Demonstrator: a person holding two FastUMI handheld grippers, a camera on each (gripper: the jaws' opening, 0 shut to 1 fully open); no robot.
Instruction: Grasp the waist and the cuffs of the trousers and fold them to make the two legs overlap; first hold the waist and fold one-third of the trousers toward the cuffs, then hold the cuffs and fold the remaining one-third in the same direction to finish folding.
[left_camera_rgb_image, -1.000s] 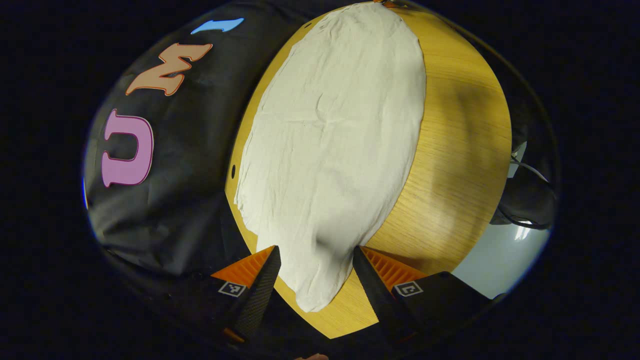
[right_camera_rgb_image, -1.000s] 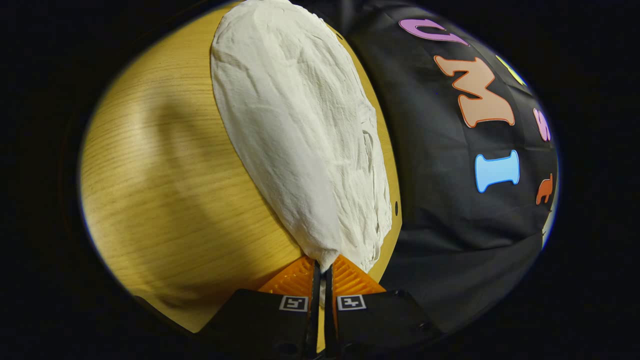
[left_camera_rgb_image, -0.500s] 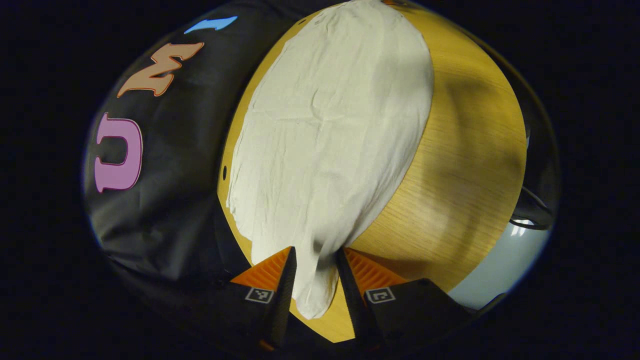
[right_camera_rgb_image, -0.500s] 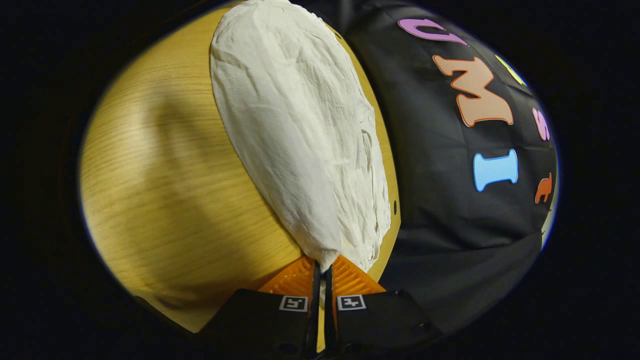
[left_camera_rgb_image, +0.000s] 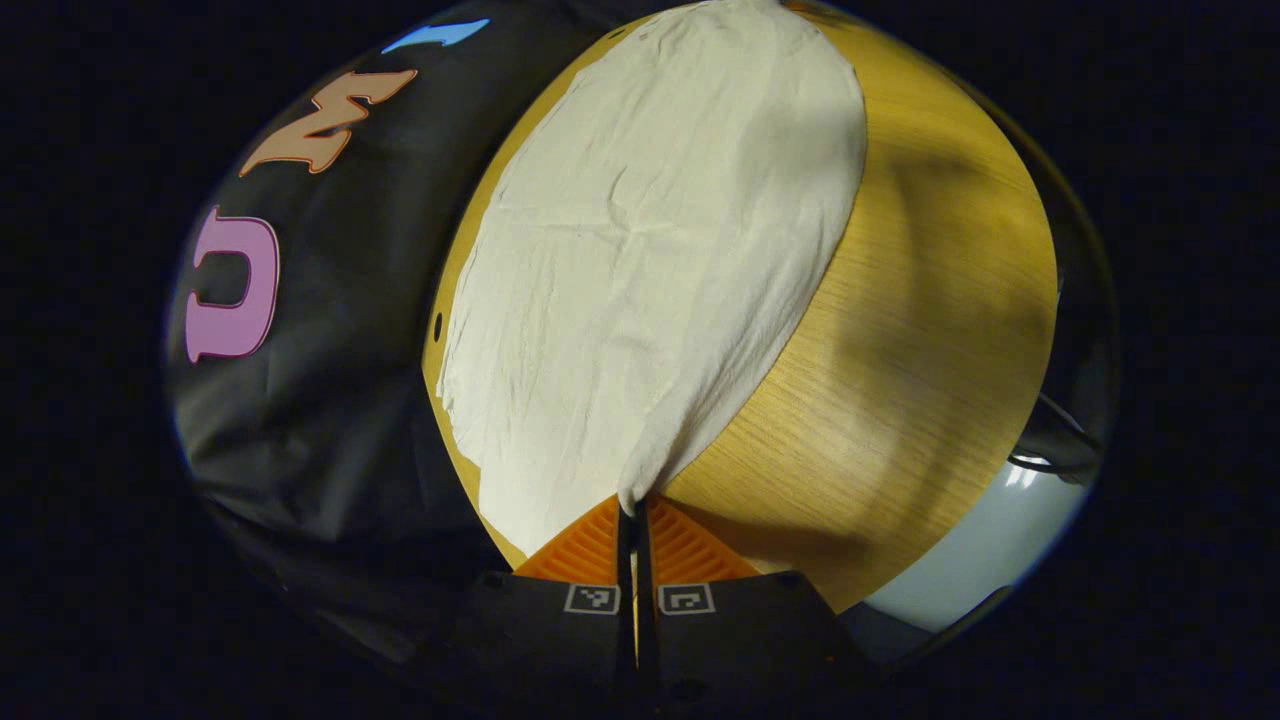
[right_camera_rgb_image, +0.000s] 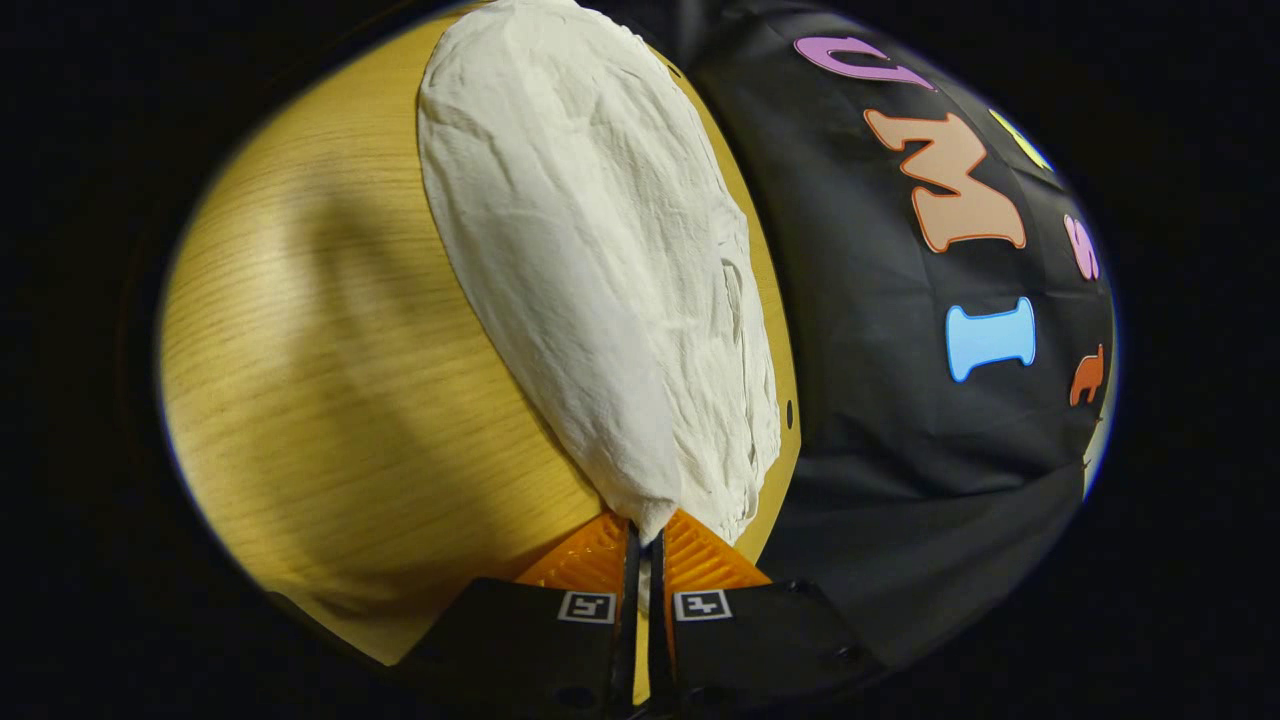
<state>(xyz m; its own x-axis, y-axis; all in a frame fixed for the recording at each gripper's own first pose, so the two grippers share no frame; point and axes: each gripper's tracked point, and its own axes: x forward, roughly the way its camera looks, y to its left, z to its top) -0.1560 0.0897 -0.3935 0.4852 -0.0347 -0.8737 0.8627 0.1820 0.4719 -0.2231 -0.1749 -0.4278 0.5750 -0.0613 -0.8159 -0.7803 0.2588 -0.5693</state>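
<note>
Both grippers pinch white trousers (left_camera_rgb_image: 640, 270) on wooden table (left_camera_rgb_image: 920, 330)

Cream-white trousers (left_camera_rgb_image: 650, 260), plain and unpatterned, wrinkles shading to soft grey. In the right gripper view the trousers (right_camera_rgb_image: 600, 270) show the same off-white, creased all over. The surface (left_camera_rgb_image: 920, 330) is honey-yellow wood with fine straight grain, a dull shadow band across it; same golden grain on the surface (right_camera_rgb_image: 330, 380) here. Far right, pale grey-white floor (left_camera_rgb_image: 960, 560), glossy.
</note>
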